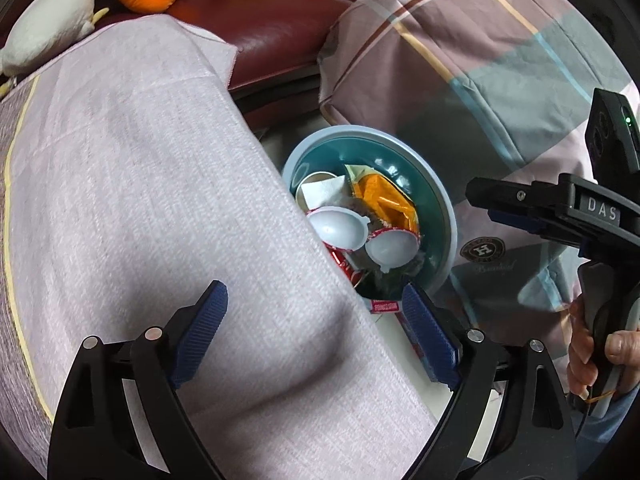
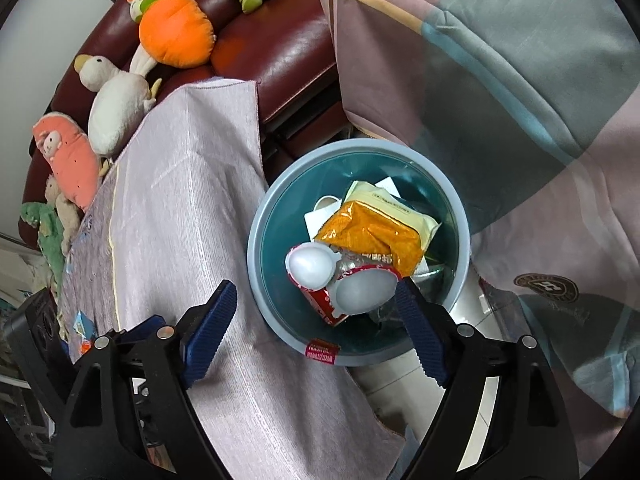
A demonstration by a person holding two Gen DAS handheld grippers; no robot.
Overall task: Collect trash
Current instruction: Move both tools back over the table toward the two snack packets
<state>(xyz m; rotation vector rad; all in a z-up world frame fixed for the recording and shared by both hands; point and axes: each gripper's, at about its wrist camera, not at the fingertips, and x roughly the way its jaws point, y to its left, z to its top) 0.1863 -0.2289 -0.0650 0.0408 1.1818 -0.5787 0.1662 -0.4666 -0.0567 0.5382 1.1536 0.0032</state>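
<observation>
A blue waste bin (image 2: 256, 240) stands on the floor between a cloth-covered table and a sofa. Inside lie an orange wrapper (image 2: 372, 236), two white plastic shells (image 2: 312, 266) on a red packet, and white paper. A small red label (image 2: 320, 354) sticks to the bin's near rim. My right gripper (image 2: 316, 296) hangs open over the bin's near edge, with nothing held. My left gripper (image 1: 314, 300) is open above the table's cloth edge, empty, with the bin (image 1: 448, 208) just beyond it. In the left wrist view the right gripper (image 1: 520, 208) shows at the right, held by a hand.
A pinkish cloth (image 1: 160, 180) covers the table. Small blue and orange scraps (image 2: 84, 328) lie near its left edge. Plush toys (image 2: 176, 32) sit on a dark red leather sofa (image 2: 280, 52). A plaid blanket (image 2: 500, 80) hangs to the right of the bin.
</observation>
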